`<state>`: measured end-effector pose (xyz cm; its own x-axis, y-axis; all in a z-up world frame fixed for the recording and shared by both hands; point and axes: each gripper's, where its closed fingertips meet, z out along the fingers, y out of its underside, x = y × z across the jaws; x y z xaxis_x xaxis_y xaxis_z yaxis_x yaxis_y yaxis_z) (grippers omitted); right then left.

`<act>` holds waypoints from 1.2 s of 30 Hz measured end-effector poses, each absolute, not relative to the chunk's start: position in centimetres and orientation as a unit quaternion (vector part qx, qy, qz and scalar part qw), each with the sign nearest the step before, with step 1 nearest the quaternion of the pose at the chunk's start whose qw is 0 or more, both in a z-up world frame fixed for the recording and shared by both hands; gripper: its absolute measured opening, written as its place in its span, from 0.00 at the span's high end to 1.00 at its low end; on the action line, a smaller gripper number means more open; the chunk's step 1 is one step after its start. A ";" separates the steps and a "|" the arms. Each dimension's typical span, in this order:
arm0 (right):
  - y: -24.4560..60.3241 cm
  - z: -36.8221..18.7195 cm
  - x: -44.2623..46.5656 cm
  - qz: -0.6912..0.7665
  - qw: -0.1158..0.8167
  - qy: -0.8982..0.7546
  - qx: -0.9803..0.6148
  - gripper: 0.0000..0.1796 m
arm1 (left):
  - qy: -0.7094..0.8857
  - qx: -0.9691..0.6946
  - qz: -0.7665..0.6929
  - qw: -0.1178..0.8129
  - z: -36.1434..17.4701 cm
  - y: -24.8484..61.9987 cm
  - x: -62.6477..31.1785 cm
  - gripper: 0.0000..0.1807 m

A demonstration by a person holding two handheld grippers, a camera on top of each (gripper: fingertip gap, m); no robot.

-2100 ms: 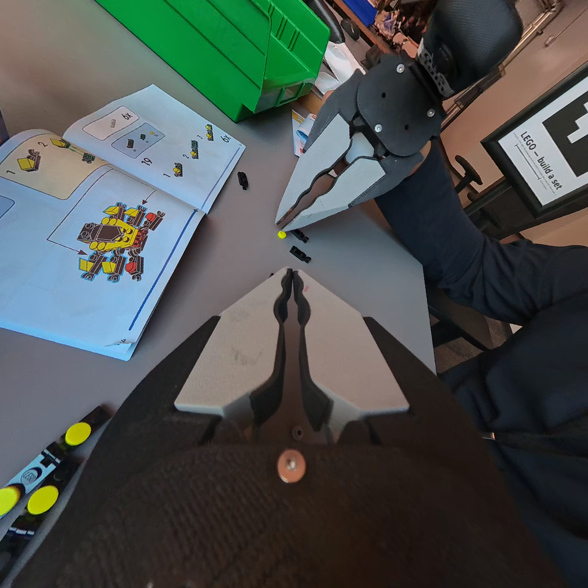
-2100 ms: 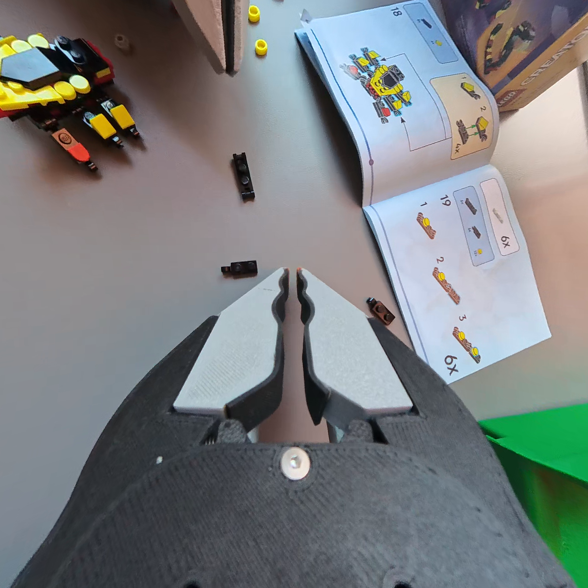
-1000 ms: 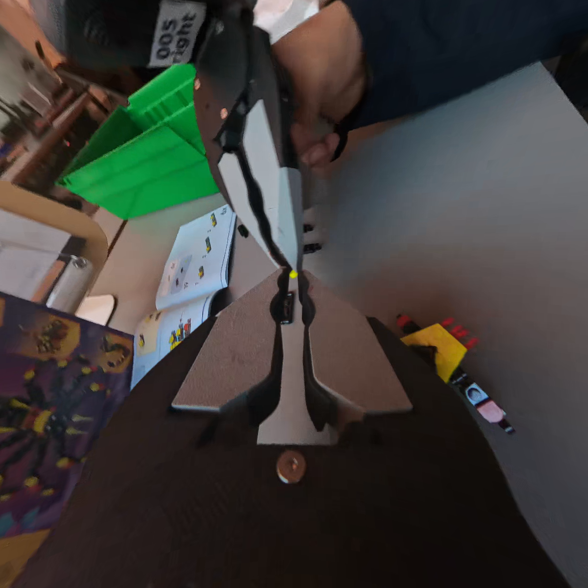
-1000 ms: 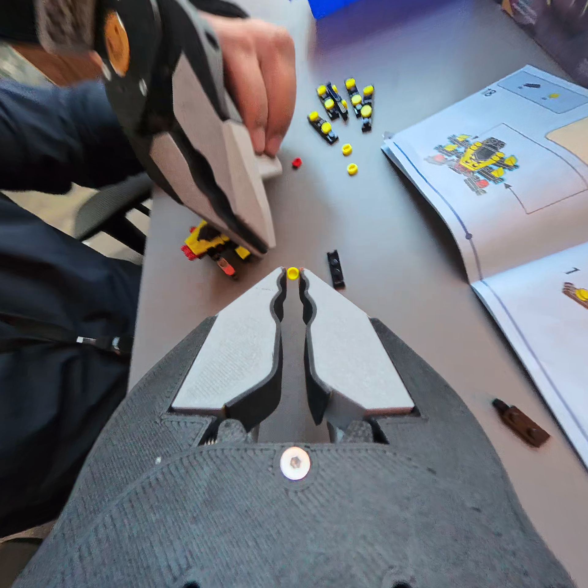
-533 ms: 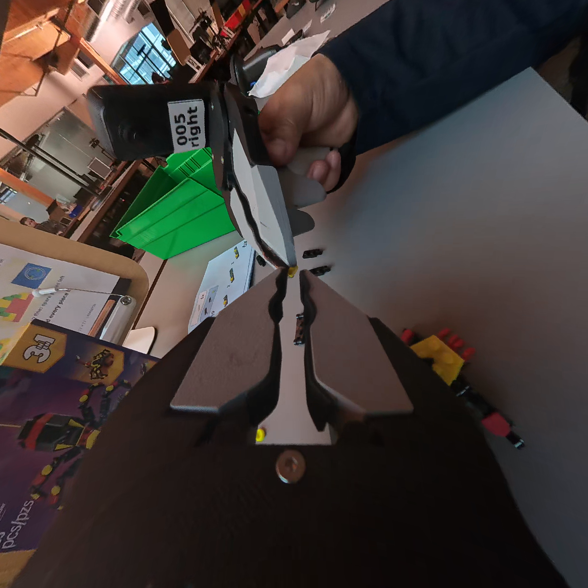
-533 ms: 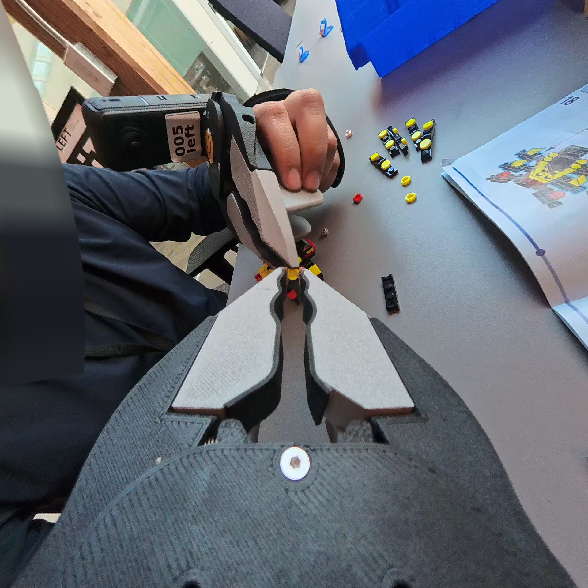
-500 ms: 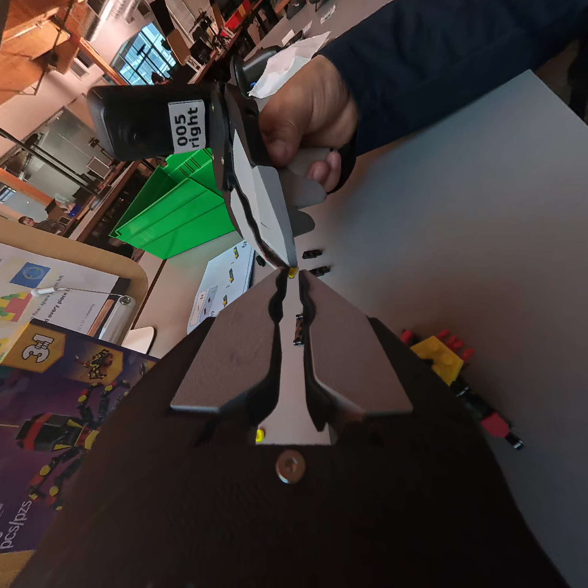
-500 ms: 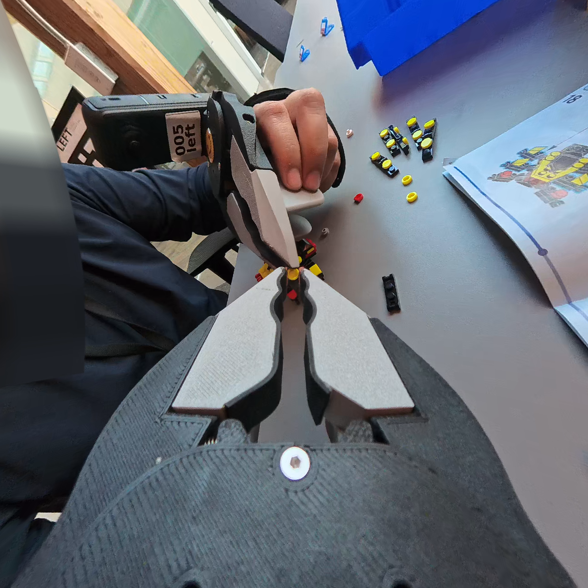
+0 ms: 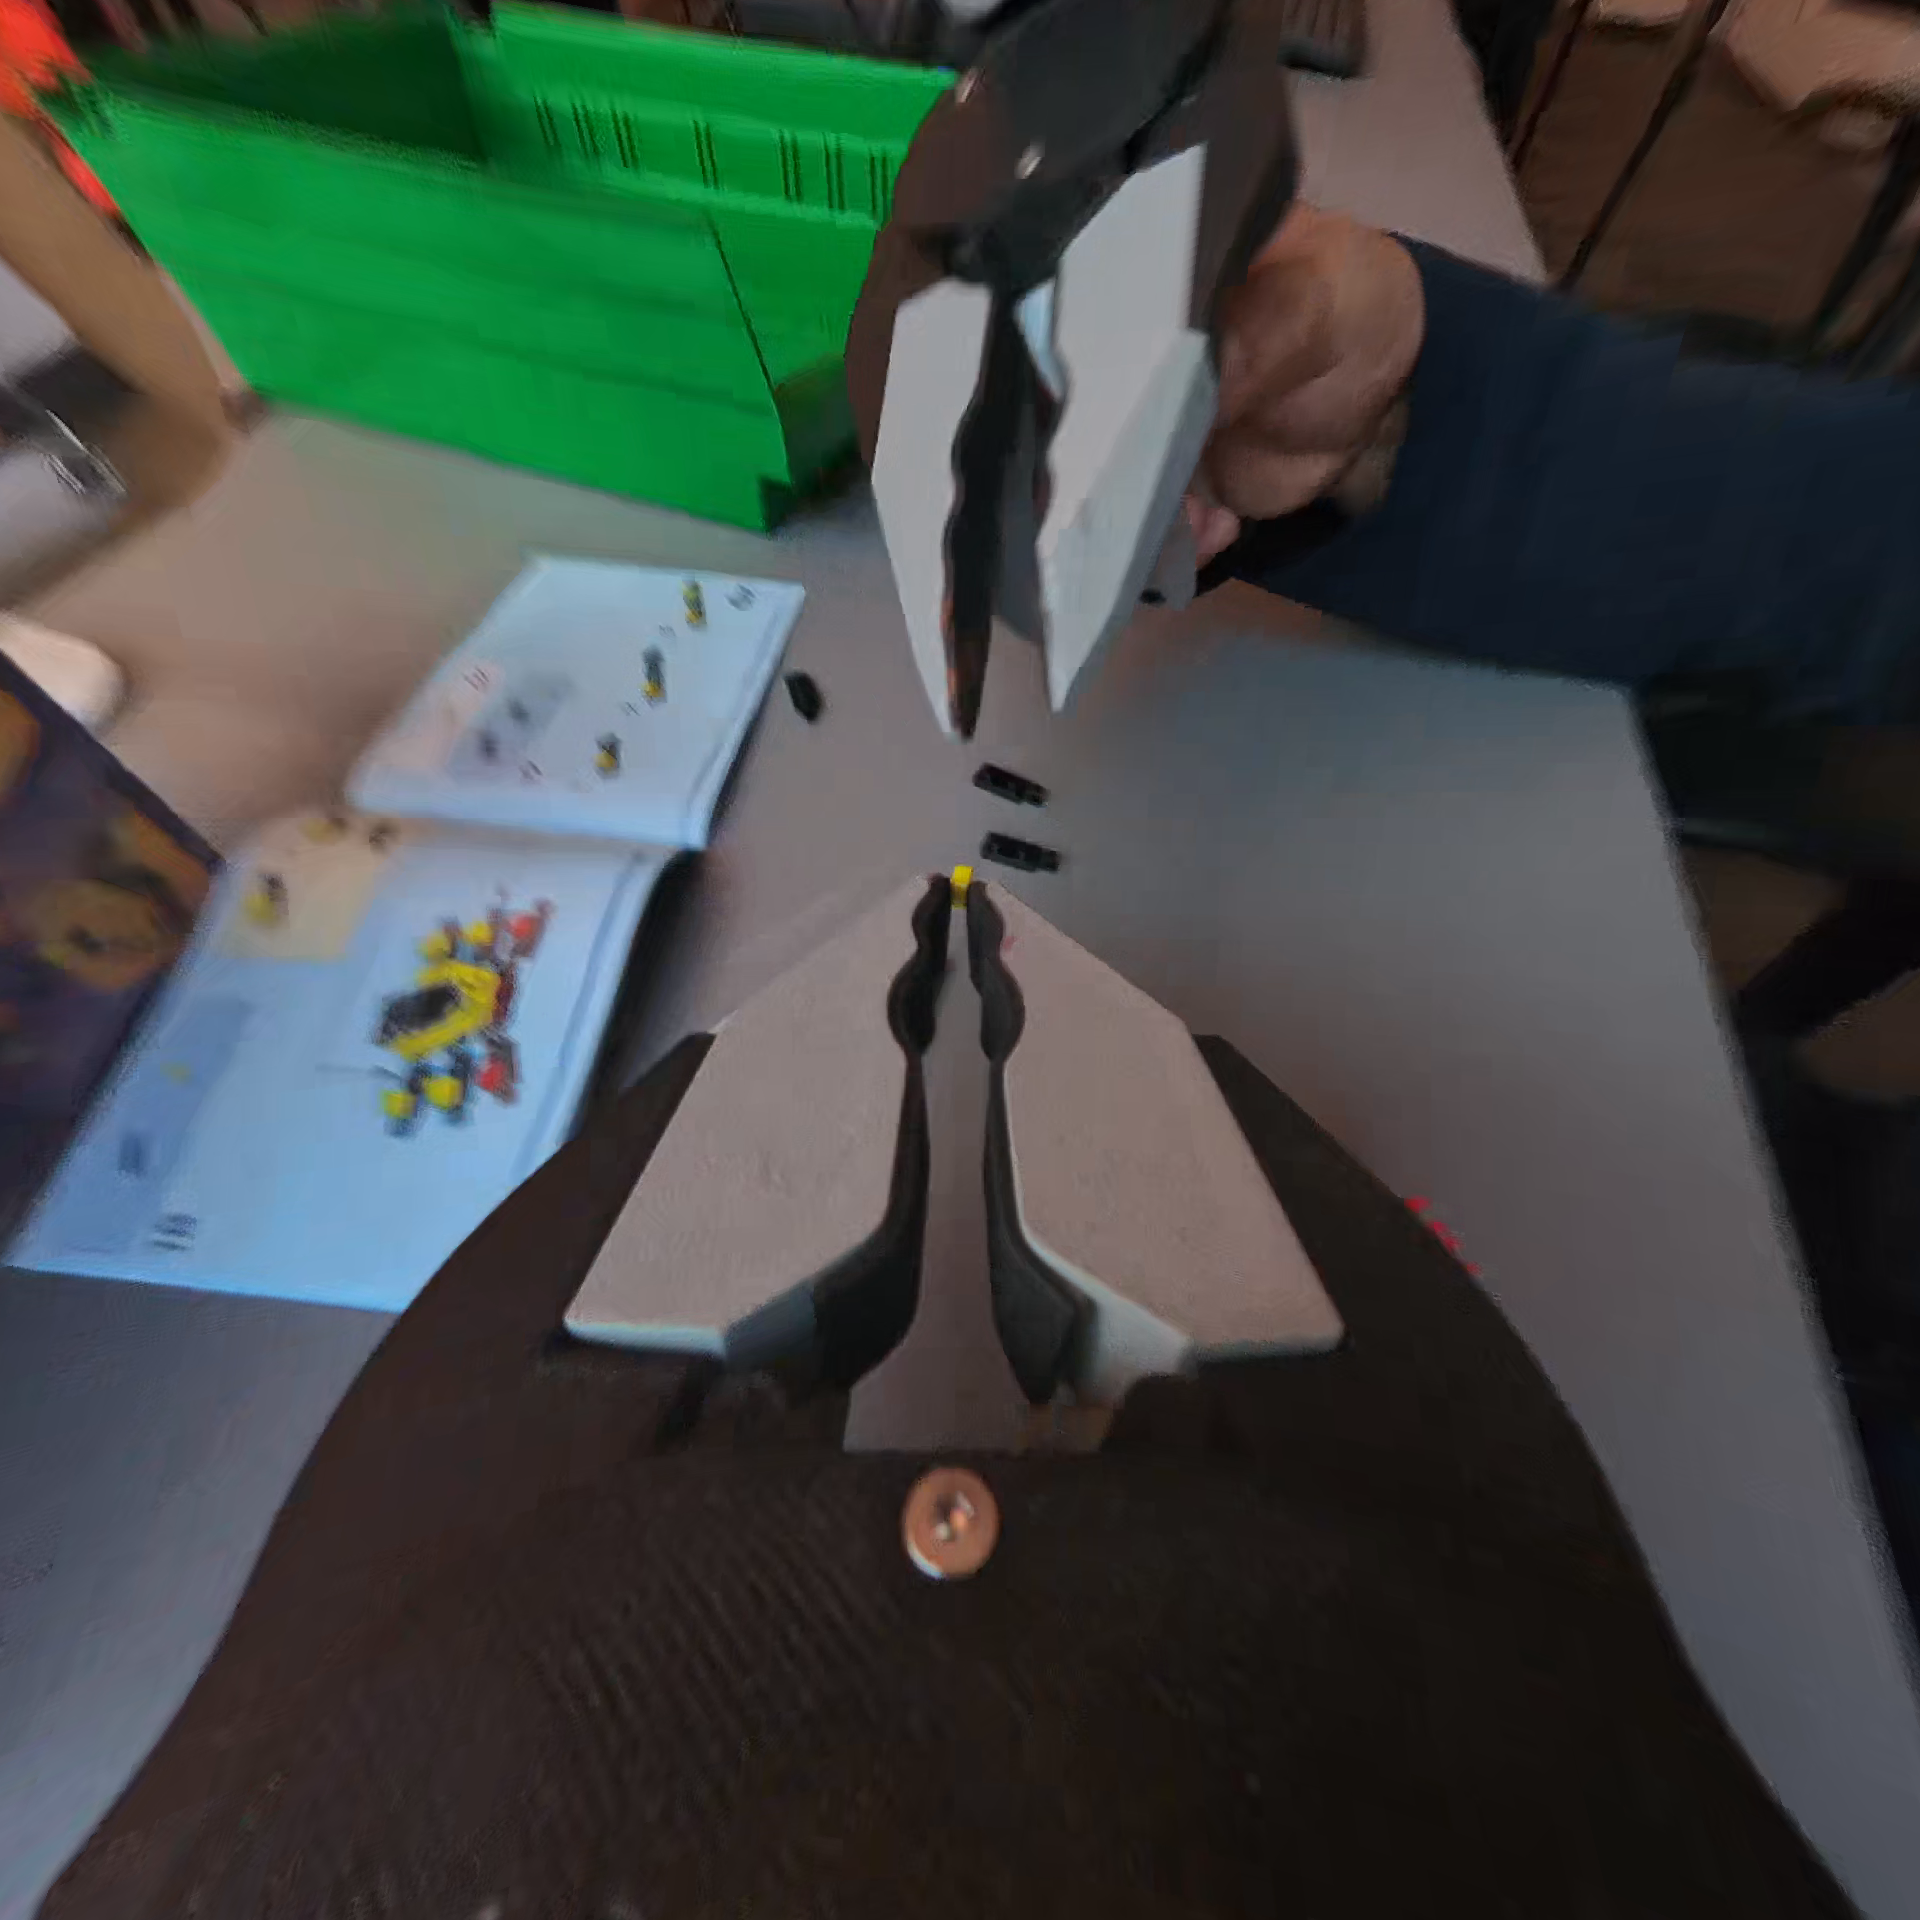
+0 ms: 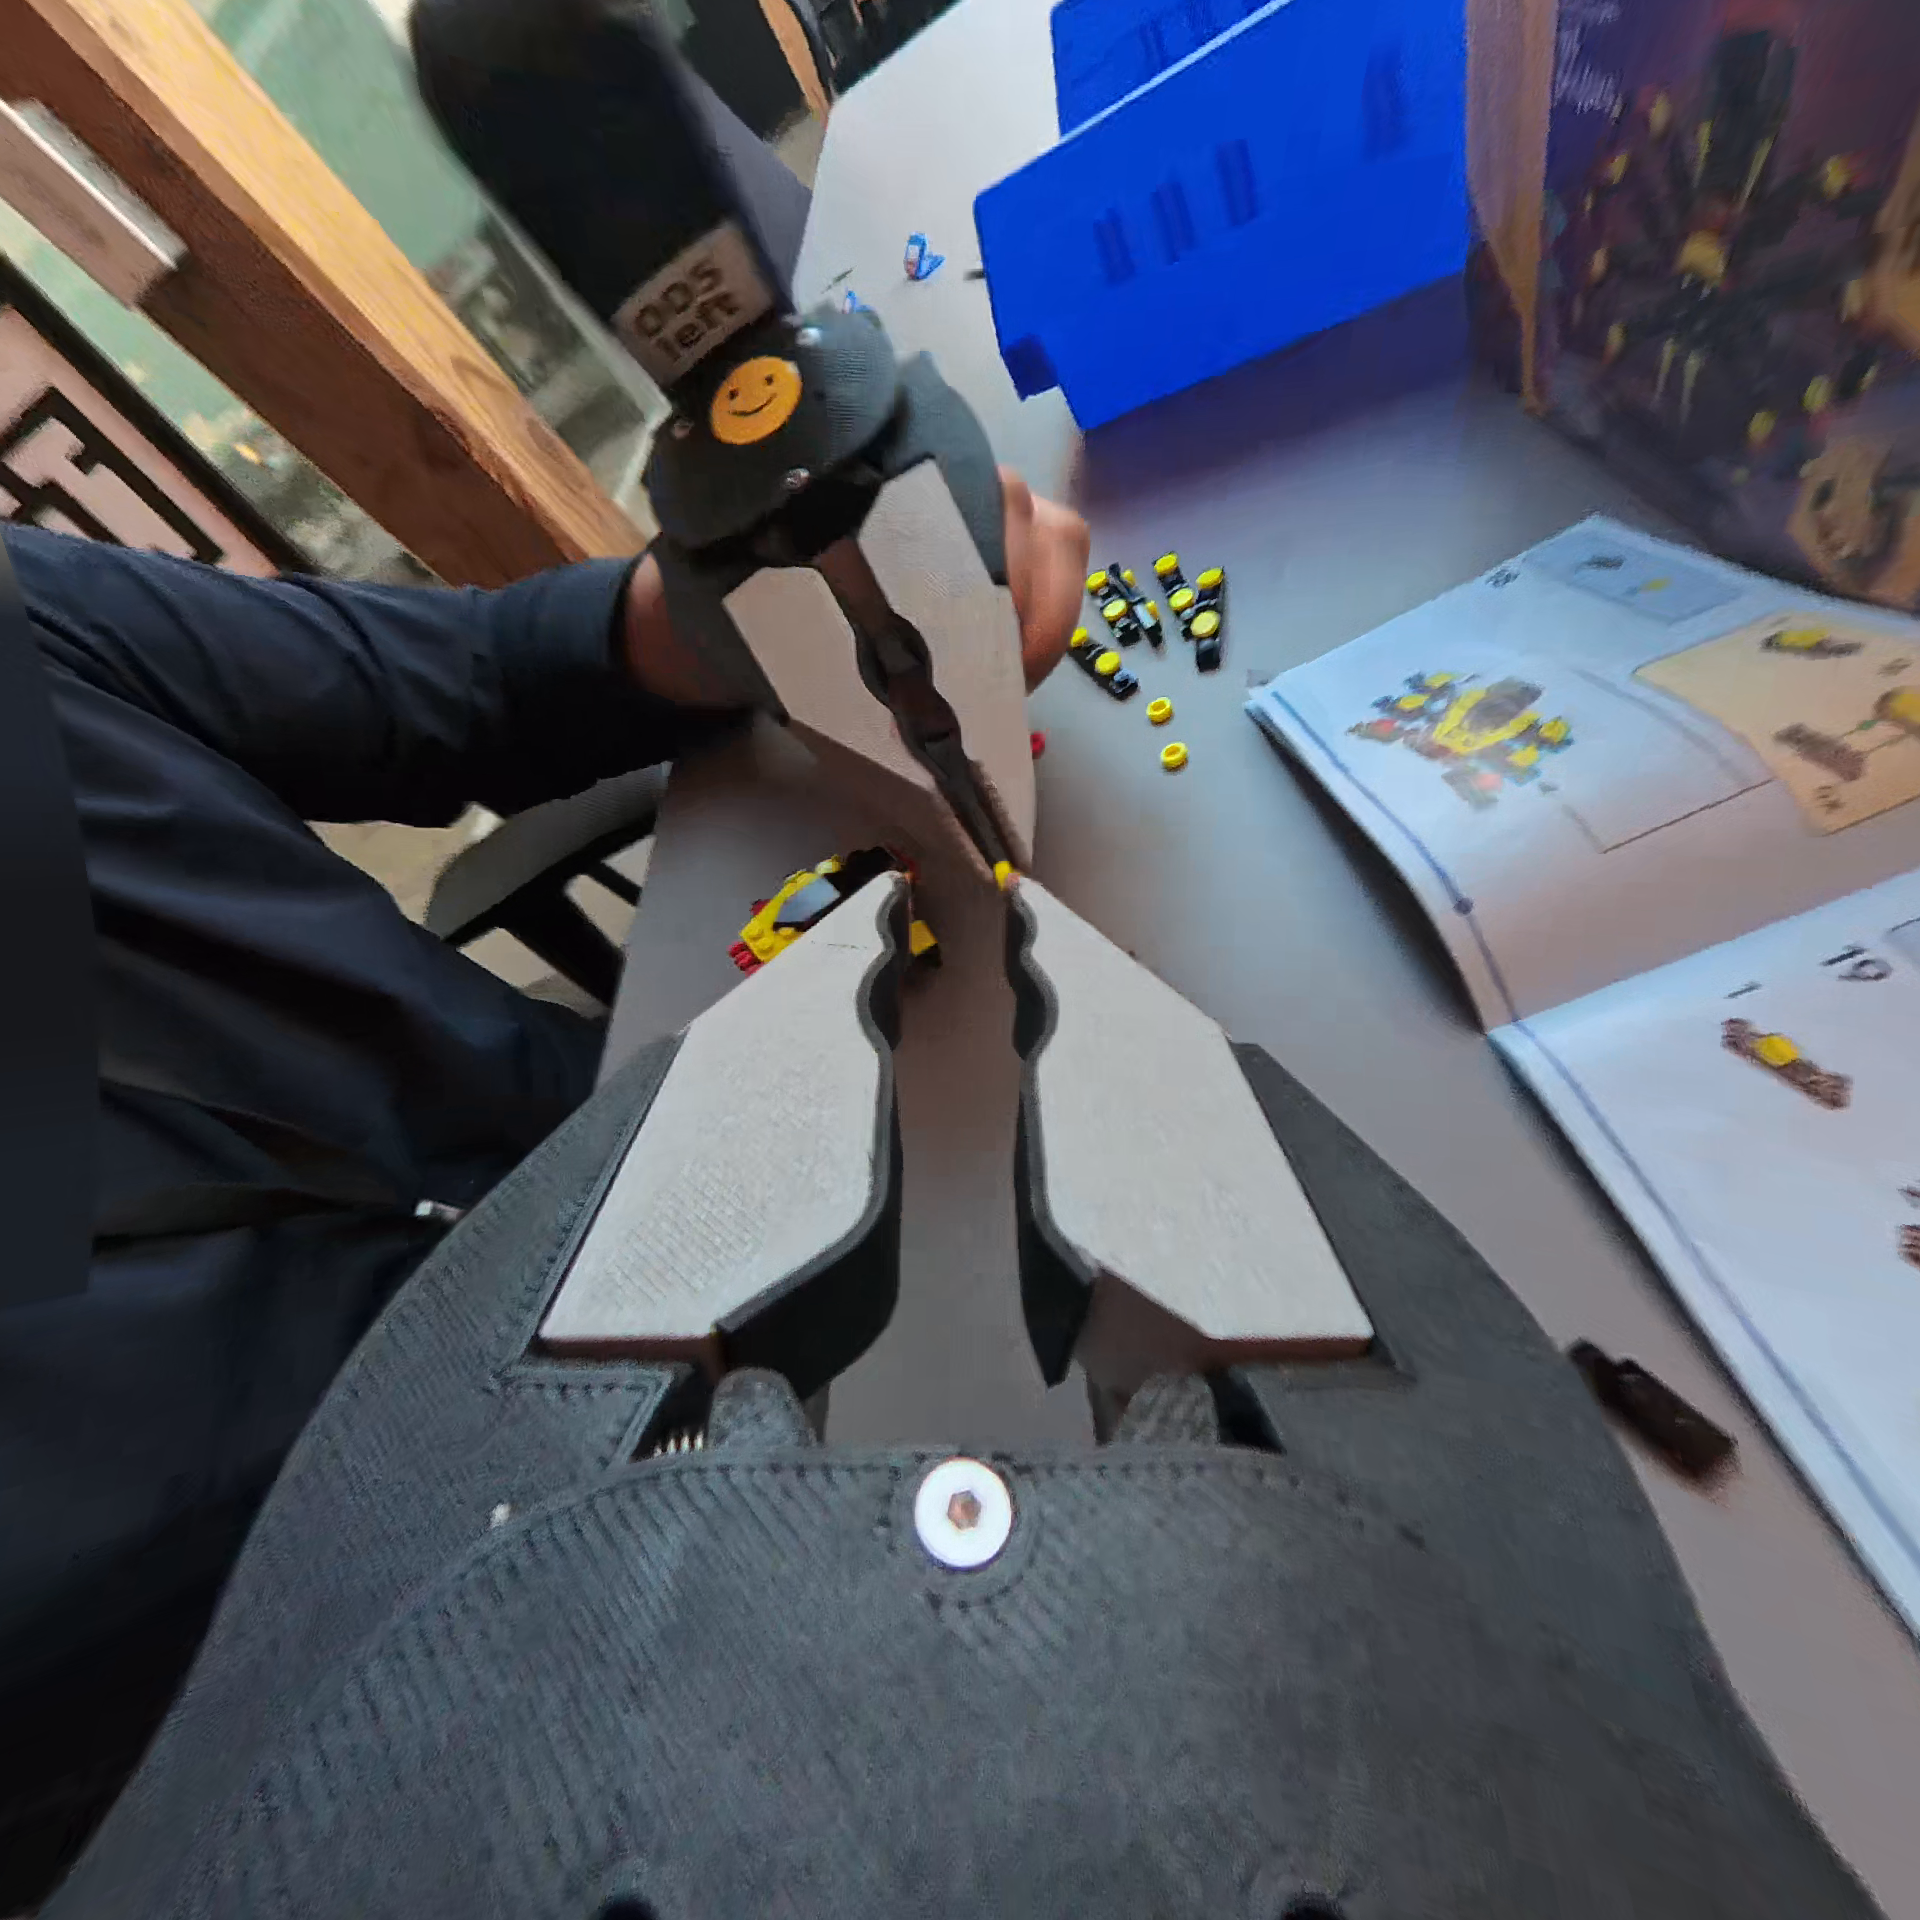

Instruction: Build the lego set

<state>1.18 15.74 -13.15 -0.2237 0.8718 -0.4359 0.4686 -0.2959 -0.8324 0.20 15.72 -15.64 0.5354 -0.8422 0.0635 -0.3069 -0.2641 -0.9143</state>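
- Pinches a small yellow stud at the very tip of the left tongs, which are drawn together on it, a little above the grey desk.
- Cannot tell through the blur whether a dark plate sits under the stud.
- Keeps the right tongs apart and empty, with the tips just beside that stud in the right wrist view.
- Grips only by the outermost edge, so may shoot the stud out sideways with a little more squeeze, or drop it with a little less.
- May knock the stud loose when closing the right tongs near it without lining up first, being so near to the left tips.
- If dropped, could bounce toward the nearer black plate and the farther black plate, or roll off the desk on the person's side.
- Could then mix up the fallen stud with the loose yellow studs lying beside the instruction booklet.
- May sweep the partly built model, which lies near the desk edge just beyond the right tongs, off the desk with one careless swing.
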 end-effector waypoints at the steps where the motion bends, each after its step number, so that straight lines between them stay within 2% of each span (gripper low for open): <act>1: 15.7 -13.0 1.1 0.520 0.217 -0.586 -0.582 0.89 | 0.358 -0.759 -0.339 0.425 -16.1 15.4 0.2 1.00; 4: 14.2 -13.9 0.9 0.416 0.296 -0.677 -0.531 0.88 | 0.266 -0.769 -0.487 0.319 -16.2 14.6 0.2 1.00; 7: 14.2 -14.9 0.3 0.274 0.393 -0.738 -0.476 0.92 | 0.236 -0.773 -0.518 0.281 -16.7 14.4 -0.1 1.00; 9: 13.5 -14.8 0.0 0.235 0.427 -0.755 -0.440 0.93 | 0.220 -0.770 -0.535 0.270 -16.6 14.4 -0.1 1.00; 13: 13.2 -15.4 -0.5 0.188 0.444 -0.769 -0.420 0.91 | 0.194 -0.746 -0.583 0.256 -15.6 14.3 0.0 1.00; 18: 13.6 -15.1 -0.7 0.178 0.463 -0.761 -0.418 0.94 | 0.190 -0.731 -0.610 0.241 -15.1 13.8 0.4 1.00; 22: 13.4 -15.1 -0.7 0.169 0.467 -0.765 -0.410 0.97 | 0.189 -0.728 -0.614 0.239 -15.0 13.8 0.4 1.00; 36: 14.3 -14.6 -1.0 0.168 0.489 -0.744 -0.423 0.98 | 0.176 -0.723 -0.613 0.266 -14.4 14.5 0.1 1.00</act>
<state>-0.99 14.30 -14.56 -0.1644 0.7945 0.5846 0.4654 0.5850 -0.6642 0.11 14.54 -14.36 0.1870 -0.5810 0.7922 0.0715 -0.7962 -0.6008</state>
